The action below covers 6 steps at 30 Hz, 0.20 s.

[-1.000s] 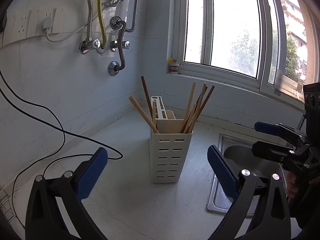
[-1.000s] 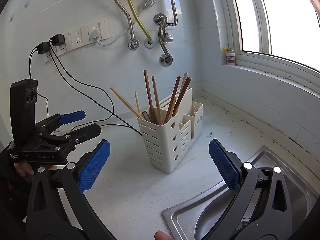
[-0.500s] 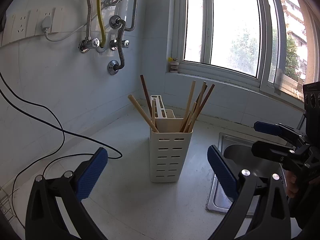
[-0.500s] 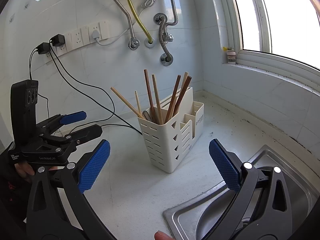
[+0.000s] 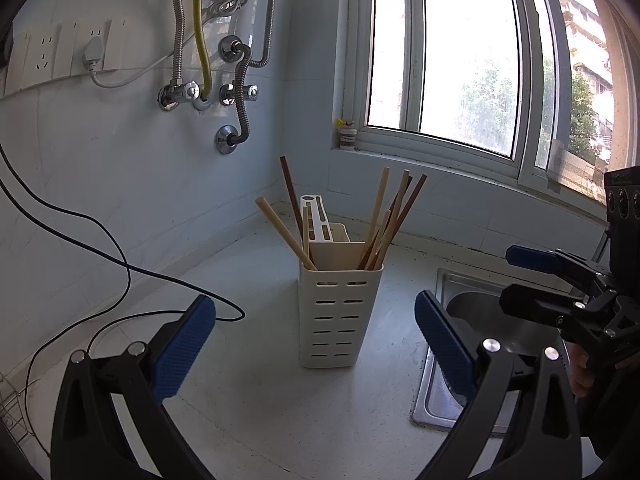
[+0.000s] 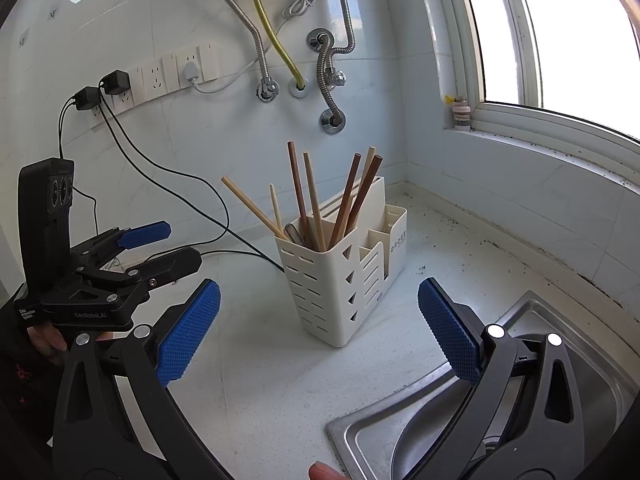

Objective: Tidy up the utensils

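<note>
A cream slotted utensil holder (image 5: 340, 312) (image 6: 340, 284) stands on the white counter with several wooden chopsticks (image 5: 384, 220) (image 6: 308, 196) upright in its front compartment. My left gripper (image 5: 316, 344) is open, a short way in front of the holder, nothing between its blue pads. My right gripper (image 6: 320, 332) is open too, facing the holder from the sink side, and empty. Each gripper shows in the other's view: the right gripper (image 5: 532, 276) at the right edge, the left gripper (image 6: 160, 248) at the left.
A steel sink (image 5: 480, 320) (image 6: 520, 364) lies right of the holder. Black cables (image 5: 120, 264) (image 6: 192, 200) trail over the counter to wall sockets (image 6: 160, 76). Pipes and hoses (image 5: 236, 92) hang on the tiled wall. A small bottle (image 5: 347, 136) sits on the window sill.
</note>
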Available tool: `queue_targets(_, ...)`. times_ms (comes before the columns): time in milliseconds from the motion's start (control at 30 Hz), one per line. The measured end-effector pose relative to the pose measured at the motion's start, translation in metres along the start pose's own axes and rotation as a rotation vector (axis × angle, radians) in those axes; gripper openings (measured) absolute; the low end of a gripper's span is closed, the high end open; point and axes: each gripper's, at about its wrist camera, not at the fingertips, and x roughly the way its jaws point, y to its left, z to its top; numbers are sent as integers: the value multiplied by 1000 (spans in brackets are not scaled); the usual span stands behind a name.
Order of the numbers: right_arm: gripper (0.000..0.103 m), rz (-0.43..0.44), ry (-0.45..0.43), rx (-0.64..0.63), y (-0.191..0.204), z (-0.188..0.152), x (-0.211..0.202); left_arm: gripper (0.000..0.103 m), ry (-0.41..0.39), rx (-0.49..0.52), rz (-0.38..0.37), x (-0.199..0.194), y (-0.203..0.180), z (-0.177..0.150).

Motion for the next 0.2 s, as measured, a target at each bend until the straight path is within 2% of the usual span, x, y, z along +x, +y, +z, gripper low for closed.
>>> queue_targets(200,95,-3,-1,1,-1,0,0,98,-4,3,1,0,0,1)
